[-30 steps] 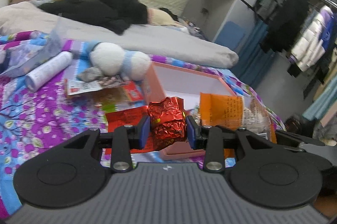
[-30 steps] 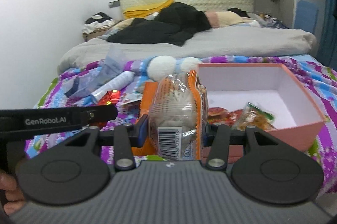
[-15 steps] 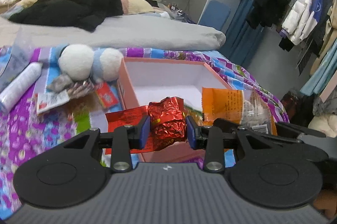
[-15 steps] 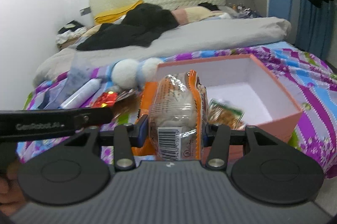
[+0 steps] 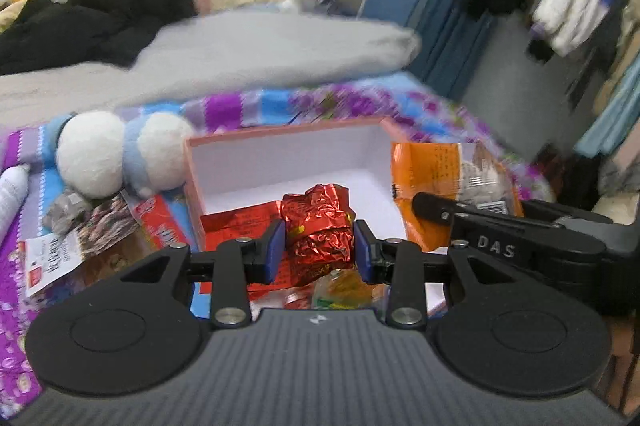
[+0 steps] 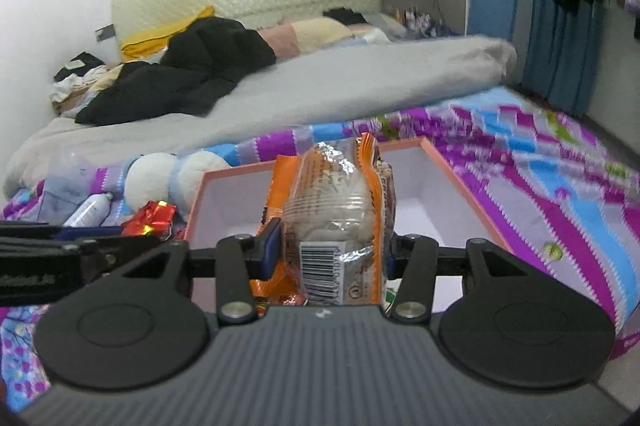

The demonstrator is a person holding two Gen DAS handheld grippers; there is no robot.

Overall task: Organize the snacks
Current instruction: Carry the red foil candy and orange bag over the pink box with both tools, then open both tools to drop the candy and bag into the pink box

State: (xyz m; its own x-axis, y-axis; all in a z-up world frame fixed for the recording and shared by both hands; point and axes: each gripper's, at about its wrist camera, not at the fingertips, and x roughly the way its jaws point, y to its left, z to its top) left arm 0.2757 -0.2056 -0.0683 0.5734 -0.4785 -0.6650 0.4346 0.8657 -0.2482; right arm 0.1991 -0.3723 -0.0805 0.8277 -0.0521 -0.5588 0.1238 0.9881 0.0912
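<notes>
I hold the red foil snack (image 5: 318, 226) clamped in my left fingers (image 5: 274, 252) and the orange packet (image 6: 334, 222) clamped in my right fingers (image 6: 270, 246), so I should release both only well inside the pink box (image 5: 280, 149) at 12 o'clock.

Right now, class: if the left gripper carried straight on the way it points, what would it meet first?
Probably the box: the left gripper, shut on a red foil snack, points down into its open white inside. It would likely meet the floor or the snacks already lying there; depth is unclear.
</notes>
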